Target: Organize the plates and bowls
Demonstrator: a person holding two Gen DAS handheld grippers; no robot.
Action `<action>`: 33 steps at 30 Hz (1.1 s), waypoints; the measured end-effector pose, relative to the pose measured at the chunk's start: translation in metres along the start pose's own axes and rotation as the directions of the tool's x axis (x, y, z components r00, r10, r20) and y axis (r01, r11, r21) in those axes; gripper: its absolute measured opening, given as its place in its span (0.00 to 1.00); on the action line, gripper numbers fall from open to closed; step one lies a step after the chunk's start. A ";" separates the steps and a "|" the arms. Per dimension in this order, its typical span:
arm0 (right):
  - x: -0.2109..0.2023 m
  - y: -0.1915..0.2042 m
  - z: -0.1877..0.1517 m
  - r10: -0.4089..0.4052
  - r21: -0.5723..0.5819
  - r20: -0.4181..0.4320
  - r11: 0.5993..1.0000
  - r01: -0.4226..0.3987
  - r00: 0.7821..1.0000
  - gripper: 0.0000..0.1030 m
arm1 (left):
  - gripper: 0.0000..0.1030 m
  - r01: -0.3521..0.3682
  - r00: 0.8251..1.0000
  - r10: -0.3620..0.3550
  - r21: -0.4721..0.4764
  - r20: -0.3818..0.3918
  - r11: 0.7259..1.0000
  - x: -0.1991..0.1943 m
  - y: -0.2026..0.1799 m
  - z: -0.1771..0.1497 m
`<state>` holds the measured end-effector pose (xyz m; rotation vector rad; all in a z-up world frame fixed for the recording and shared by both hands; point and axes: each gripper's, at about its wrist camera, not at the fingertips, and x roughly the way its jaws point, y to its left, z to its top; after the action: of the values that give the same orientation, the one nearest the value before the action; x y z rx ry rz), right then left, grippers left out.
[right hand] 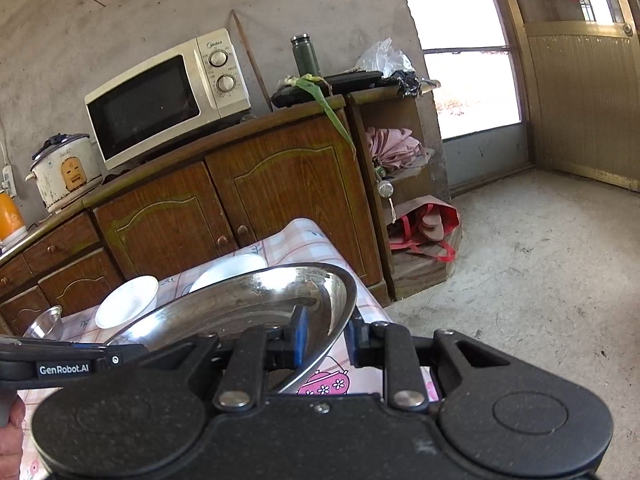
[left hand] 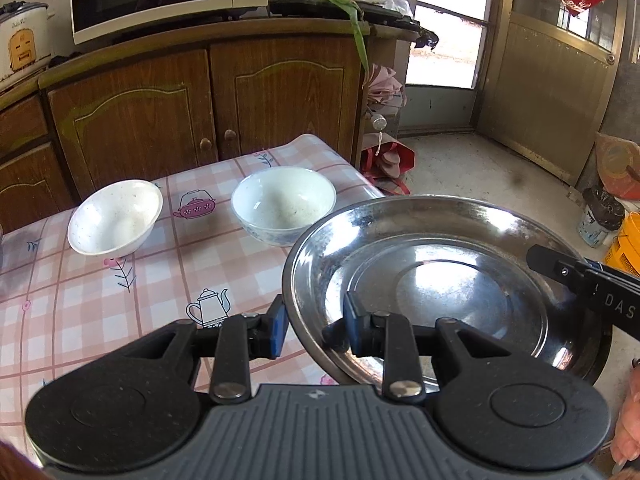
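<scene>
Two grippers share one steel plate [left hand: 440, 280] above the table edge [left hand: 100, 300]: left gripper [left hand: 314, 328] pinches its near rim, right gripper [right hand: 326, 338] clamps the opposite rim. Keep both hands level and moving together, I'd say, so it doesn't twist free. Beyond it, two white bowls [left hand: 116, 218] wait on the checked cloth.

plate [left hand: 440, 280]: polished metal, mirror-glossy, faint scuffs
left bowl [left hand: 116, 218]: white, glazed look, speckled
right bowl [left hand: 284, 204]: white, glossy glaze, blue print outside
table cover [left hand: 120, 300]: smooth checked sheet, slight sheen
gripper pads [left hand: 278, 330]: blue, matt
cabinet [left hand: 200, 100]: brown wood grain, worn
floor [right hand: 540, 260]: rough bare concrete
</scene>
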<state>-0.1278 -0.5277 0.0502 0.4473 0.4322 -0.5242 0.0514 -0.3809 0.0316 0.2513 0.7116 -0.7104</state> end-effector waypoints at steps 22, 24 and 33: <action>-0.053 0.004 0.010 -0.004 -0.024 0.077 1.000 0.006 0.997 0.26 | 0.28 0.014 0.997 -0.016 0.027 0.075 1.000 -0.047 -0.014 -0.003; -0.055 0.004 0.010 -0.004 -0.022 0.078 1.000 0.006 0.997 0.26 | 0.28 0.011 0.997 -0.014 0.033 0.080 0.999 -0.050 -0.015 -0.004; -0.067 0.003 0.008 -0.005 -0.019 0.083 1.000 0.007 0.997 0.26 | 0.28 0.011 0.996 -0.015 0.045 0.089 0.999 -0.061 -0.019 -0.012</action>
<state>-0.1760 -0.5042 0.0913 0.4040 0.3591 -0.5418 -0.0001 -0.3589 0.0642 0.2539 0.6135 -0.7463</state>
